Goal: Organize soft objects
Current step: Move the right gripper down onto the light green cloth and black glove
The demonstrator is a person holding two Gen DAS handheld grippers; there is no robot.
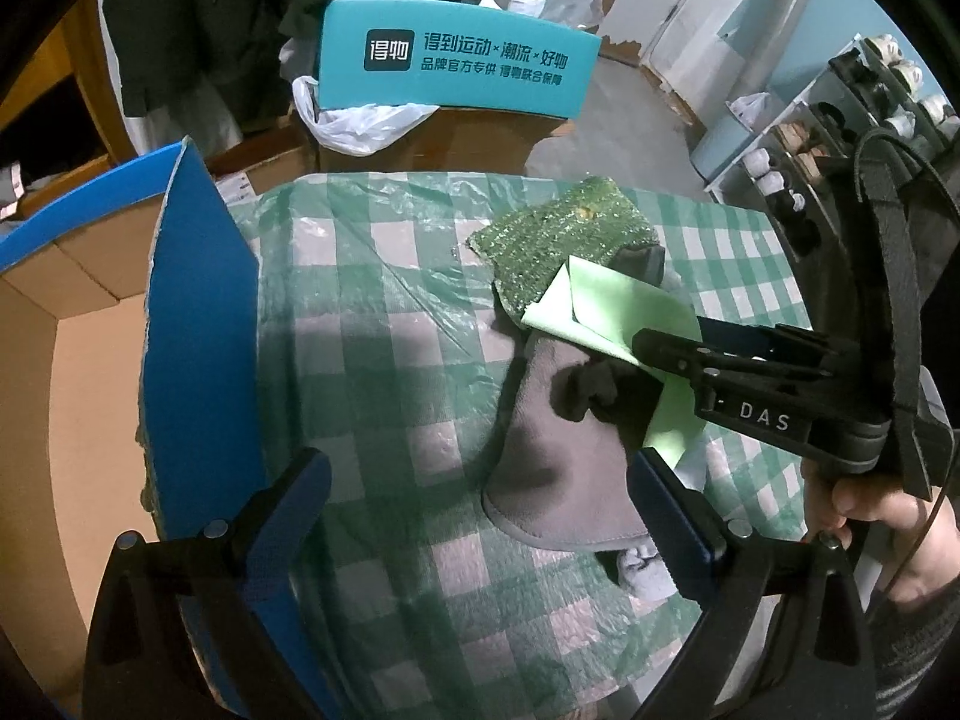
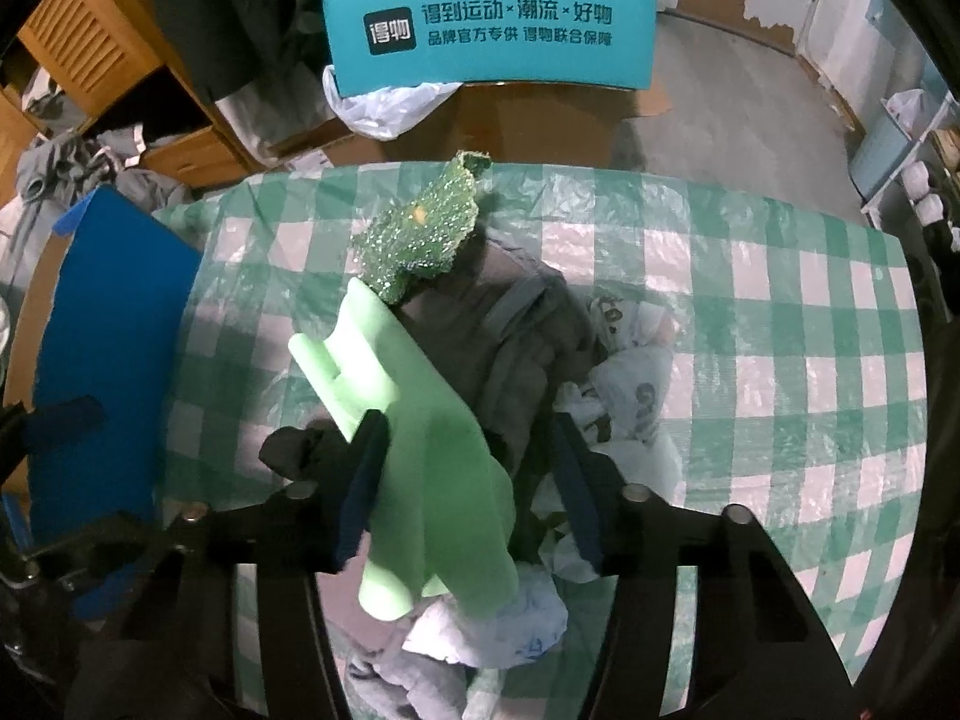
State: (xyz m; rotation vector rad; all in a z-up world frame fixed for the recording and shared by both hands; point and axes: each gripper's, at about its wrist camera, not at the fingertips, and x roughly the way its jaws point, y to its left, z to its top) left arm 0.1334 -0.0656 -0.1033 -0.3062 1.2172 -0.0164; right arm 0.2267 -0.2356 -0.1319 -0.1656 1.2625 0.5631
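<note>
A pile of soft things lies on the green checked table (image 2: 780, 330). It holds a sparkly dark green cloth (image 2: 420, 240), a grey garment (image 2: 516, 324), a white printed cloth (image 2: 636, 384) and a small black piece (image 2: 300, 450). My right gripper (image 2: 468, 426) stands over the pile, open, with a light green cloth (image 2: 420, 420) bunched between its fingers. The left pad touches that cloth and the right pad stands apart from it. My left gripper (image 1: 480, 459) hangs wide open over the grey garment (image 1: 558, 468), holding nothing. The right gripper (image 1: 666, 348) also shows there at the light green cloth (image 1: 612, 306).
An open cardboard box (image 1: 78, 360) with a blue flap (image 1: 204, 312) stands at the table's left edge. Behind the table are a teal panel with print (image 2: 486, 24), plastic bags and hanging clothes. A shoe rack (image 1: 840, 120) stands at the right. A hand (image 1: 888, 516) grips the right gripper's handle.
</note>
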